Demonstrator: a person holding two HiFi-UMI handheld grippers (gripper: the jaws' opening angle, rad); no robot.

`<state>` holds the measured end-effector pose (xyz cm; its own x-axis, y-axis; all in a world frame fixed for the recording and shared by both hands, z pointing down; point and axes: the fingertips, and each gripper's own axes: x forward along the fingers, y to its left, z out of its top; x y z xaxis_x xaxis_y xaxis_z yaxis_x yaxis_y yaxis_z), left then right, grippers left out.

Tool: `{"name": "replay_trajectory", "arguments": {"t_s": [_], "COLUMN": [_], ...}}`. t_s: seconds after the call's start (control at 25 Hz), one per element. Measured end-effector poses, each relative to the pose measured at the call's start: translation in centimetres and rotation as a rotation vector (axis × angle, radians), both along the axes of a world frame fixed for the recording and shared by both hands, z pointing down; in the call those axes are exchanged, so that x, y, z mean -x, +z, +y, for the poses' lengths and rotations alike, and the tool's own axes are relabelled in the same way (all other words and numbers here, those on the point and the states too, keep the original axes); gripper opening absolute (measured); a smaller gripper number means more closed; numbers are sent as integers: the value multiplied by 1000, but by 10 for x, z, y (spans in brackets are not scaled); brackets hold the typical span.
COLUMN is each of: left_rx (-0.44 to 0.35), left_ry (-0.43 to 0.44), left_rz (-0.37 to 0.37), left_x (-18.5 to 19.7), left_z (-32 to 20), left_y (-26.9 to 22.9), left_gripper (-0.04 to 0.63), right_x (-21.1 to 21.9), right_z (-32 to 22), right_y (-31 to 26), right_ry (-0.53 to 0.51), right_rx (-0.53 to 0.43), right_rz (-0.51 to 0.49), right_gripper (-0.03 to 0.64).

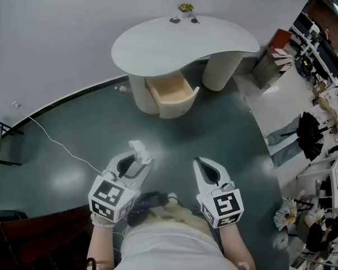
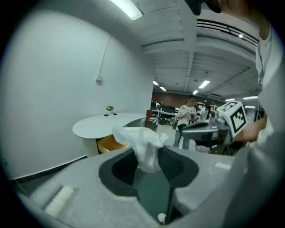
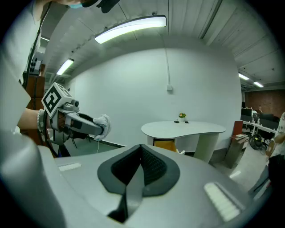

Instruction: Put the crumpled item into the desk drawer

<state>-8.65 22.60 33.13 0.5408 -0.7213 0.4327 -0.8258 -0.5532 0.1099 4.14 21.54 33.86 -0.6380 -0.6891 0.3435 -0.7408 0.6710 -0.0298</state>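
Observation:
A crumpled white item sticks out from between the tips of my left gripper, which is shut on it. From the right gripper view the same white wad shows at the left gripper's tip. My right gripper is held beside it, jaws shut together with nothing between them. Ahead stands the white curved desk, its wooden drawer pulled open. Both grippers are well short of the drawer, over dark green floor.
A small potted plant and two small dark items sit on the desk's far edge. A white cable runs across the floor at left. Cluttered shelves and chairs fill the right side. A person stands in the distance.

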Motion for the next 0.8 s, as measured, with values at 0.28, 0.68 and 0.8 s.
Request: {"name": "replay_trajectory", "arguments": {"t_s": [0.28, 0.68, 0.8], "left_rx": [-24, -15, -13], "left_ry": [16, 25, 23], "left_rz": [-5, 2, 4], "left_x": [-1, -5, -6], "left_z": [-3, -5, -3], "left_y": [-1, 0, 0], "left_gripper": [141, 141, 141], "right_x": [3, -3, -3], "right_z": [-7, -14, -11], "right_y": [-5, -9, -6], "right_ry": [4, 57, 44], "right_rx": [-12, 6, 6], "right_rz": [-3, -62, -56], "right_gripper": [5, 5, 5]}}
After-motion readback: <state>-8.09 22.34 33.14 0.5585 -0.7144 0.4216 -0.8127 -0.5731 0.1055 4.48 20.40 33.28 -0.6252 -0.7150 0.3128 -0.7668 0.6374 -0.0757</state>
